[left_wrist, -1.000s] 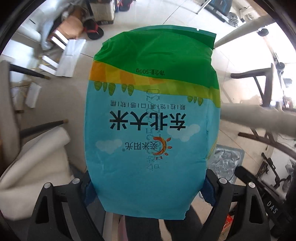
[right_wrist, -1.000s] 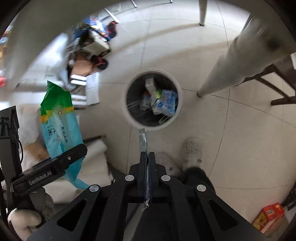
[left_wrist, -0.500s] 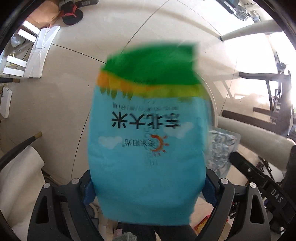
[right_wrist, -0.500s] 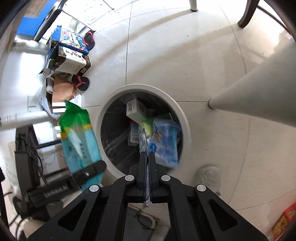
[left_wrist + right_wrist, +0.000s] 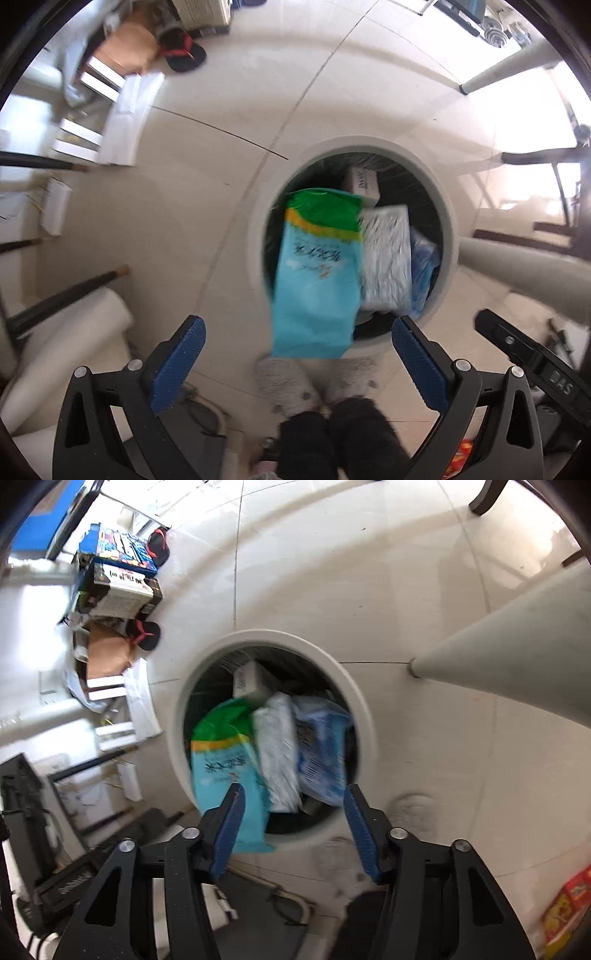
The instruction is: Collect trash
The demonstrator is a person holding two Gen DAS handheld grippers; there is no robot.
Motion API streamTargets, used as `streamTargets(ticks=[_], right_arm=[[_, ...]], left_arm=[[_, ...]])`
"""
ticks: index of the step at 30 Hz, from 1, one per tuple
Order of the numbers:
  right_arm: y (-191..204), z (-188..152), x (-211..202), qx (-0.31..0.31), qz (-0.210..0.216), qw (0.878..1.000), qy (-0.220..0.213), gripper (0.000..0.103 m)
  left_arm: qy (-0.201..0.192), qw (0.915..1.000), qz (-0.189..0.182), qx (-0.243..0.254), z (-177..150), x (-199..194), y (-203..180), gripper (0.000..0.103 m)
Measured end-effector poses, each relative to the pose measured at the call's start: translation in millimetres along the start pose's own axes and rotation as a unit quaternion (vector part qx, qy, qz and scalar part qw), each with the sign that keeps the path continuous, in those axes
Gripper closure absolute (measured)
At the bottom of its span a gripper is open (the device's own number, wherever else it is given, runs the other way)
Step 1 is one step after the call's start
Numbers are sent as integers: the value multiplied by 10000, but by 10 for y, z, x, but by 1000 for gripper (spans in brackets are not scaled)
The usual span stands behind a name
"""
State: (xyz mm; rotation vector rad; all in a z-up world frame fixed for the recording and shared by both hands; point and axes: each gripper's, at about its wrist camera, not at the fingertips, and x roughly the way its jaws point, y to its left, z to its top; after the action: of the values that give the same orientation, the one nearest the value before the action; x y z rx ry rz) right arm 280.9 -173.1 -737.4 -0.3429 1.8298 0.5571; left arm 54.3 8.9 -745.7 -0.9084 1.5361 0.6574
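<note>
Both grippers have released their loads since the earlier frames: the left gripper (image 5: 295, 354), formerly clamped on the rice bag (image 5: 317, 273), now has its blue-padded fingers (image 5: 177, 365) spread wide with nothing between them, and the right gripper (image 5: 293, 830), formerly pinched on a thin silver wrapper (image 5: 279, 749), is likewise spread and empty.

Location of task items: the rice bag is blurred and appears to be in free fall, just ahead of the left fingertips, its green upper end over the mouth of the trash bin (image 5: 258, 221) and its lower edge overlapping the near rim. Whether it clears that rim cannot be determined. The silver wrapper lies just beyond the right fingertips, inside the bin opening, between the rice bag and a blue package (image 5: 321, 753). A small white carton (image 5: 247, 683) sits deeper in the bin.

Handling assessment: the rice bag appears empty, light and limp; thin film of this kind is likely slippery. If it catches on the rim, take hold of one flat edge or a corner, pinching across the film's thickness, and expect the free end to droop.
</note>
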Motion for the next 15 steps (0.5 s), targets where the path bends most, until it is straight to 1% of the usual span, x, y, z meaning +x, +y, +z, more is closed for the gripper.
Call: streamTargets(ticks=[1, 2, 3, 6, 10, 13, 15], right_arm=[[11, -58, -42, -96, -150, 9998, -12, 23], [16, -110, -88, -168, -262, 9995, -31, 12], [35, -186, -150, -263, -410, 9988, -57, 6], [81, -379, -349, -476, -642, 9967, -112, 3], [87, -645, -709, -626, -696, 9955, -141, 0], [92, -870, -1090, -706, -667, 9952, -112, 0], [112, -1017, -1426, -761, -632, 9950, -128, 0]], left_arm=[[-28, 10000, 88, 23, -67, -45, 8, 0], [-45, 9999, 158, 52, -123, -98, 14, 0], [-57, 9997, 224, 78, -185, -162, -2, 0], [-81, 9993, 337, 114, -390, -395, -39, 0], [-85, 9992, 366, 169, -661, -832, -105, 0], [-112, 9992, 288, 260, -869, -1220, -169, 0], [-153, 9989, 242, 358, -1010, -1507, -230, 0]])
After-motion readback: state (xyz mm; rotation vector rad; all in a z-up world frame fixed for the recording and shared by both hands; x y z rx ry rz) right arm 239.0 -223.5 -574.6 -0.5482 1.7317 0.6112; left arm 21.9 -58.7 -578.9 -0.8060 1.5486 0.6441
